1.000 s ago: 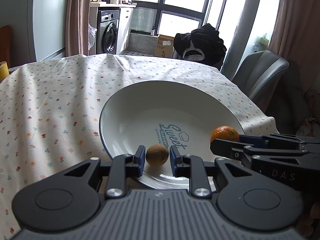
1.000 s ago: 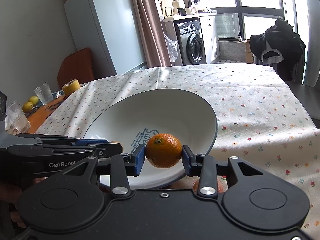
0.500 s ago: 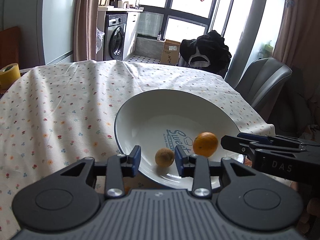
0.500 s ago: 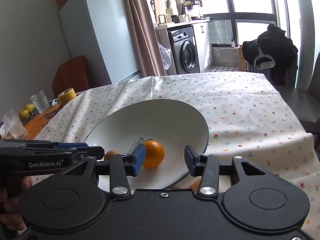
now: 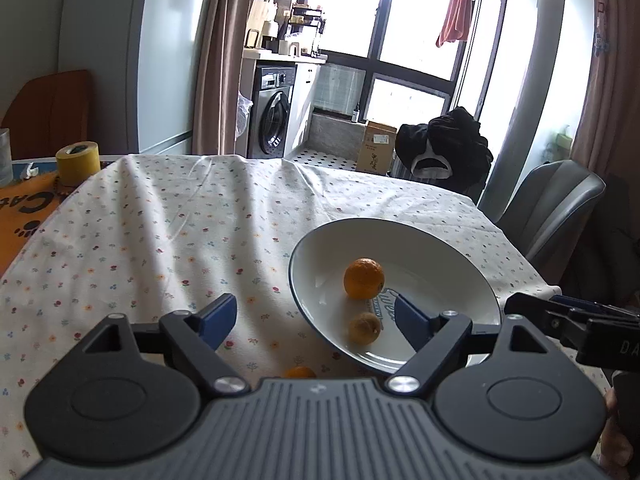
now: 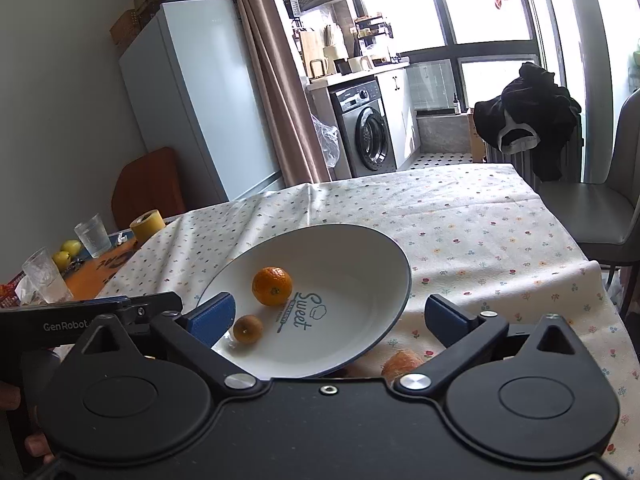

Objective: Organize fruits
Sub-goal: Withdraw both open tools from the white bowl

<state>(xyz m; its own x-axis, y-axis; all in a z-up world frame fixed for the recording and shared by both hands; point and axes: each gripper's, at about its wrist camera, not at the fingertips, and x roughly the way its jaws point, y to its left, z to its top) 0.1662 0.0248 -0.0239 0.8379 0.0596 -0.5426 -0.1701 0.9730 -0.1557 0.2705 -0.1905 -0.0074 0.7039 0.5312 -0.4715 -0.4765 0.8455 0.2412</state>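
A white plate [image 5: 440, 240] [image 6: 360, 240] with blue lettering lies on the flowered tablecloth. In it rest an orange [image 5: 364, 279] [image 6: 272, 286] and a small brown fruit [image 5: 364, 328] [image 6: 248, 329]. My left gripper [image 5: 316, 316] hangs open above the plate's near left rim, nothing between its fingers. My right gripper [image 6: 330, 314] is open too, raised over the plate's near edge. Another orange fruit [image 5: 300, 372] lies on the cloth, half hidden behind the left gripper's body. An orange-brown fruit [image 6: 402, 362] lies on the cloth just off the plate's near right rim.
A yellow tape roll [image 5: 78, 162] [image 6: 147, 226], drinking glasses [image 6: 93, 235] and yellow-green fruits [image 6: 71, 246] stand on the orange mat at the table's left end. A grey chair [image 5: 552, 204] [image 6: 608, 200] is at the right side. The cloth left of the plate is bare.
Both grippers opened wide and pulled back and up from the plate. The orange and the brown fruit, held a second ago, now lie loose in the plate.
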